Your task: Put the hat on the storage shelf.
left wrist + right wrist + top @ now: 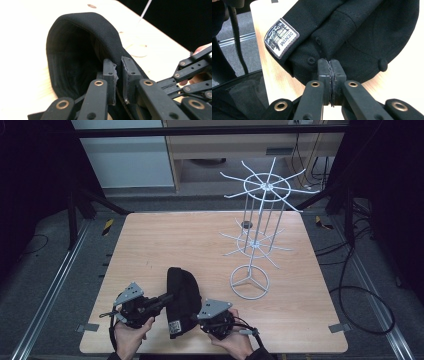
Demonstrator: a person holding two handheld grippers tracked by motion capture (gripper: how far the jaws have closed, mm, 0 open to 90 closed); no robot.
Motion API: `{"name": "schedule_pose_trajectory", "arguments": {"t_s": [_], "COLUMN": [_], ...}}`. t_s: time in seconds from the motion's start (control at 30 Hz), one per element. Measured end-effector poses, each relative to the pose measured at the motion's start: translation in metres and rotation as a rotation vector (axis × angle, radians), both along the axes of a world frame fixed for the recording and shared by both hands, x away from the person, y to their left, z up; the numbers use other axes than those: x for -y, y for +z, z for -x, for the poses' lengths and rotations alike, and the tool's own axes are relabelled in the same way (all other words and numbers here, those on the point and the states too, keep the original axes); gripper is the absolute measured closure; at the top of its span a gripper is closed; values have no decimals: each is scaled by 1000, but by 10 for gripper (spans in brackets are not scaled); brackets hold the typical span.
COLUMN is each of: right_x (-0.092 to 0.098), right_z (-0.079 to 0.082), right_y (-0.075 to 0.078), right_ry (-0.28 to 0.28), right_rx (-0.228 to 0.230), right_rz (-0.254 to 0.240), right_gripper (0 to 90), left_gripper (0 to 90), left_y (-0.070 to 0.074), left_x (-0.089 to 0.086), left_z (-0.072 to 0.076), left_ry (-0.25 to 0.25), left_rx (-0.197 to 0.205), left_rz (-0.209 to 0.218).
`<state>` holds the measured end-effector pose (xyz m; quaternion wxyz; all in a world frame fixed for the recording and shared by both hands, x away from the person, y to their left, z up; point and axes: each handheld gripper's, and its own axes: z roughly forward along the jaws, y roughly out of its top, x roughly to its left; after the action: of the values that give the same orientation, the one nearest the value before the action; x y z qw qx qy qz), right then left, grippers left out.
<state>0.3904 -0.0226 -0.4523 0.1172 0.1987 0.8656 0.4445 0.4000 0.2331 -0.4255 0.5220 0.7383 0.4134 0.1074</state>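
At table's near edge, your black cap (181,300) lies between both grippers: left gripper (119,75) is clamped on its brim, right gripper (331,72) pinches crown fabric by the DENIM label (281,37), prob. to lift it evenly toward the wire rack (260,220).

You are working with one black cap (182,297) on one wooden table (165,245). One white wire rack (260,227) is standing on that table, and it is carrying two rings of hooks. You are holding two grippers, the left gripper (167,297) and the right gripper (199,317), one in each hand. One white label (281,38) is showing on the cap.
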Motion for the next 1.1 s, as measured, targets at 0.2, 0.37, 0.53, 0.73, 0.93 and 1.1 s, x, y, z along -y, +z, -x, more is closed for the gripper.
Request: {"name": "schedule_pose_trajectory", "arguments": {"t_s": [0.2,0.37,0.53,0.73,0.93,1.1], "right_x": [-6,4,12,14,21,26], "right_z": [-1,-6,-13,-19,-27,-34], "right_y": [-4,-2,-5,-11,-9,-6], "right_ry": [5,-31,-72,-109,-162,-170], "right_rx": [-13,-24,-30,-20,-33,-59], "right_rz": [-24,-84,-94,-93,-142,-197], "right_gripper": [858,820,753,656,588,566], "left_gripper": [824,833,843,847,848,848], "left_y": [-11,-13,-2,14,26,37], "left_x": [-16,-23,-16,-8,-5,2], "left_z": [-3,-4,-1,3,9,14], "left_ry": [40,40,-13,-69,-114,-153], "left_rx": [-39,-52,4,61,92,126], "left_rz": [-7,26,39,47,56,73]}}
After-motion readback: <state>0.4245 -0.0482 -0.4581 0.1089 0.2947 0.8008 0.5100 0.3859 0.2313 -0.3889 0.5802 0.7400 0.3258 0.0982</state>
